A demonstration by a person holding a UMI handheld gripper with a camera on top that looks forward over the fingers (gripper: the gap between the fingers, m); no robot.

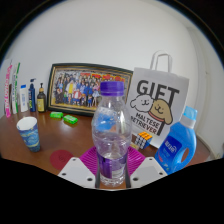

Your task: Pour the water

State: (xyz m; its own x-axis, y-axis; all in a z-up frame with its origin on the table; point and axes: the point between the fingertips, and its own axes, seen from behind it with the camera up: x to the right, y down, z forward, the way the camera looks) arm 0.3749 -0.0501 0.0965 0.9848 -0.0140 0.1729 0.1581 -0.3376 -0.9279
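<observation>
A clear plastic water bottle [110, 135] with a purple cap stands upright between my gripper's [110, 170] fingers. Both purple pads [90, 160] press against its lower body, so the gripper is shut on it. Water fills most of the bottle. A blue paper cup [30, 133] with a white rim stands on the wooden table [55, 150] to the left, beyond the fingers. The bottle's base is hidden by the gripper.
A white "GIFT" paper bag [153, 103] with a dog picture stands behind the bottle to the right. A blue detergent bottle [178, 147] and a colourful cube [147, 142] sit right of it. A framed photo [74, 88], a green object [70, 120] and toiletries [22, 97] line the back.
</observation>
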